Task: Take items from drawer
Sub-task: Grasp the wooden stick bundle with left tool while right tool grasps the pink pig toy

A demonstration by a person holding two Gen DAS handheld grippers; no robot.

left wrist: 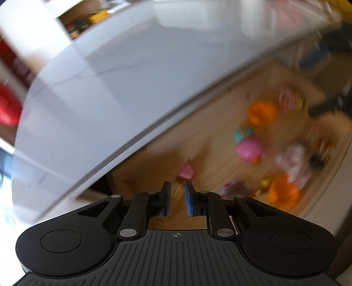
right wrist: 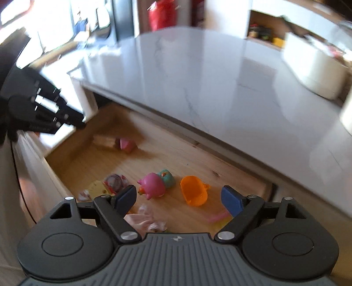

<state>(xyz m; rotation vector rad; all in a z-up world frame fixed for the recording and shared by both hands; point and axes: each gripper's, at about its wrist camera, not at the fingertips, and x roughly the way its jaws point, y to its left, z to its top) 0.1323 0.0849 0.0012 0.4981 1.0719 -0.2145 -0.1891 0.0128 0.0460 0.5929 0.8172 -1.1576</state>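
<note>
The open wooden drawer (right wrist: pixel 176 154) holds several small toys: a pink pig (right wrist: pixel 153 184) against a teal figure (right wrist: pixel 168 177), an orange cup (right wrist: pixel 194 193) on its side, a small pink piece (right wrist: pixel 126 144) near the back, and a pale doll (right wrist: pixel 145 219). My right gripper (right wrist: pixel 179 190) hangs open over the pig and the cup with nothing between its pads. In the blurred left wrist view my left gripper (left wrist: pixel 177 184) shows a narrow empty gap, above the drawer floor near the small pink piece (left wrist: pixel 186 171). The pig (left wrist: pixel 249 149) and an orange cup (left wrist: pixel 261 112) lie to its right.
A white marble countertop (right wrist: pixel 198 77) overhangs the back of the drawer. A white tub (right wrist: pixel 314 68) stands on it at the far right. A red cylinder (right wrist: pixel 162 13) stands behind the counter. The left gripper's black body (right wrist: pixel 44 110) is over the drawer's left corner.
</note>
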